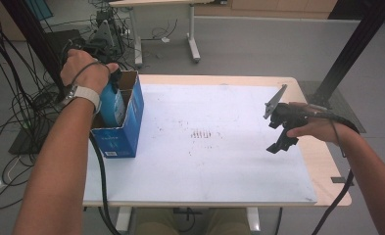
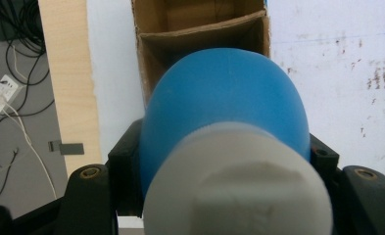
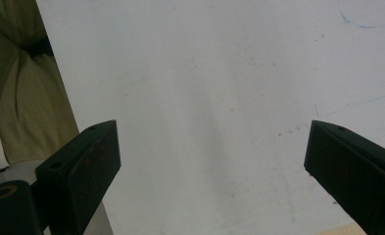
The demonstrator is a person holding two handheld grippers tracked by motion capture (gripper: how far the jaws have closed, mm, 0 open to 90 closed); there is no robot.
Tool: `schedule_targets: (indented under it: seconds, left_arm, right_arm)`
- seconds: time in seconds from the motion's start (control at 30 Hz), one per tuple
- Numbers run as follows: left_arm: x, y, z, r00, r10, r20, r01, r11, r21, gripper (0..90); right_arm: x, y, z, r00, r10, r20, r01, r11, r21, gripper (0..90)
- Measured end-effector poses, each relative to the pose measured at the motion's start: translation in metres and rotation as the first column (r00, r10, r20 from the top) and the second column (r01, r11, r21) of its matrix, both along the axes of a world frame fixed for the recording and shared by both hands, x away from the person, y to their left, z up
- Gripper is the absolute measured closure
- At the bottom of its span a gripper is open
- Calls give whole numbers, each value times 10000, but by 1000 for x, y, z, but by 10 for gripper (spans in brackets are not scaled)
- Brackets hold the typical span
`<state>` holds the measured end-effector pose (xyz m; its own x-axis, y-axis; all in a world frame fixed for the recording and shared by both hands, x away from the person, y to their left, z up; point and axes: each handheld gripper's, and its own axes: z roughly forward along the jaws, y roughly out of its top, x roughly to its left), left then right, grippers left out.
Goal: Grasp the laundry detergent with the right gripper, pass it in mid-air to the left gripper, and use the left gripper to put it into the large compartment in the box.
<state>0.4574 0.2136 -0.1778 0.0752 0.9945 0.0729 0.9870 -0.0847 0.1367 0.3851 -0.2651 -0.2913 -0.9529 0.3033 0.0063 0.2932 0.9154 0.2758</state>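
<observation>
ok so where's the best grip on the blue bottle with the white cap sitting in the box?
Probably the neck just under the white cap, from straight above. The blue plastic bottle stands upright in the divided blue cardboard box, whose walls block its sides. The left gripper is already clamped there; the right gripper hangs open over the table.

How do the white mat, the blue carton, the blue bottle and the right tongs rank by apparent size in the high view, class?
1. White mat, by far the largest.
2. Blue carton.
3. Blue bottle and right tongs: they look alike, and the bottle is partly hidden inside the carton, so I leave them unranked.
</observation>
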Motion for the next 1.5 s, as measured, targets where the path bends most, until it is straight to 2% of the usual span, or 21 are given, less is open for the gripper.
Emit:
schedule_targets:
  seconds: [0.47, 1.1, 1.5]
  left_arm:
    - [-2, 1, -27, 9997, -83, 240, 80, 9999, 125, 374]
    - [-2, 1, -67, 9998, -164, -81, 165, 9998, 121, 374]
    - [0, 2, -80, 9997, -197, -174, 201, 9996, 210, 374]
  right_arm:
    - [-1, 1, -2, 10000, -11, -39, 11, 10000, 0, 67]
    - [-2, 5, -6, 9999, -36, -129, 36, 10000, -49, 67]
    - [-1, 5, -8, 9998, -53, -213, 52, 10000, -50, 68]
